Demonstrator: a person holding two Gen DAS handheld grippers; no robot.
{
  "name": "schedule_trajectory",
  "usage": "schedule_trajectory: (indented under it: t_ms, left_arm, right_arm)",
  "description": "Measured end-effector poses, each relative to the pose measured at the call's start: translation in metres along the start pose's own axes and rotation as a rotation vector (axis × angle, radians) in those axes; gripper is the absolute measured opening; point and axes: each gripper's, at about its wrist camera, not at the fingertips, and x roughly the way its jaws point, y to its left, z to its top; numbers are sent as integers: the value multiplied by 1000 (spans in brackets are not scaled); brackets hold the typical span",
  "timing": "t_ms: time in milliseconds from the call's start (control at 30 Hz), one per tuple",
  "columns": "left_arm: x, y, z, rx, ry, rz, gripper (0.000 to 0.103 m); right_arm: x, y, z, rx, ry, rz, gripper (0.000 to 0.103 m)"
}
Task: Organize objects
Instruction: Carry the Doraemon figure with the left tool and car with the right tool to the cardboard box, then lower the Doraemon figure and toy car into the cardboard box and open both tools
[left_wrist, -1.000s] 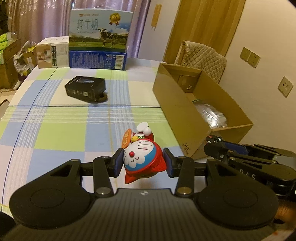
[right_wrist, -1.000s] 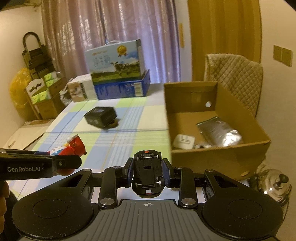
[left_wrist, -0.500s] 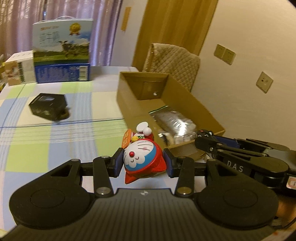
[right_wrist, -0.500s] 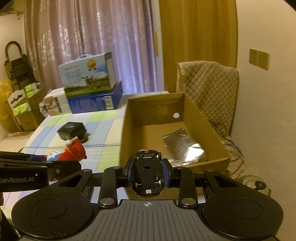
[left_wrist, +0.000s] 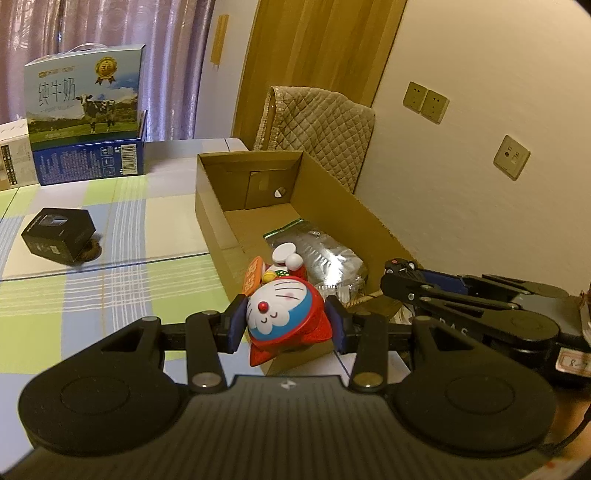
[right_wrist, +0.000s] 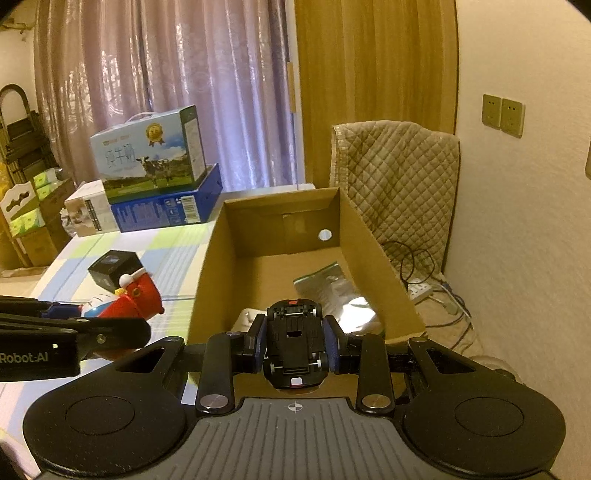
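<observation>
two toys ride clamped, our left gripper (left_wrist: 286, 325) pinching the cat figurine (left_wrist: 284, 314), our right gripper (right_wrist: 295, 345) the toy car (right_wrist: 295, 343), bound for the cardboard box (right_wrist: 384, 280) just ahead.

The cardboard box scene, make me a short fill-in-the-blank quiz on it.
1. The left gripper is shut on a ____ toy figure.
2. The right gripper is shut on a black toy ____.
3. A silver foil pouch lies inside the ____.

Missing words: cartoon cat; car; cardboard box
</observation>
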Motion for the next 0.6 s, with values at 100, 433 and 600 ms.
schedule_trajectory:
  t_ms: [100, 433, 600]
  left_arm:
    - [6, -1, 5, 2, 1, -1, 39]
    - [41, -10, 31, 17, 8, -8, 39]
    - [63, -16, 43, 22, 21, -16, 39]
  right_arm:
    - [7, -8, 6, 3, 0, -2, 29]
    - [37, -28, 28, 1, 14, -3, 29]
    - [51, -36, 35, 7, 23, -2, 29]
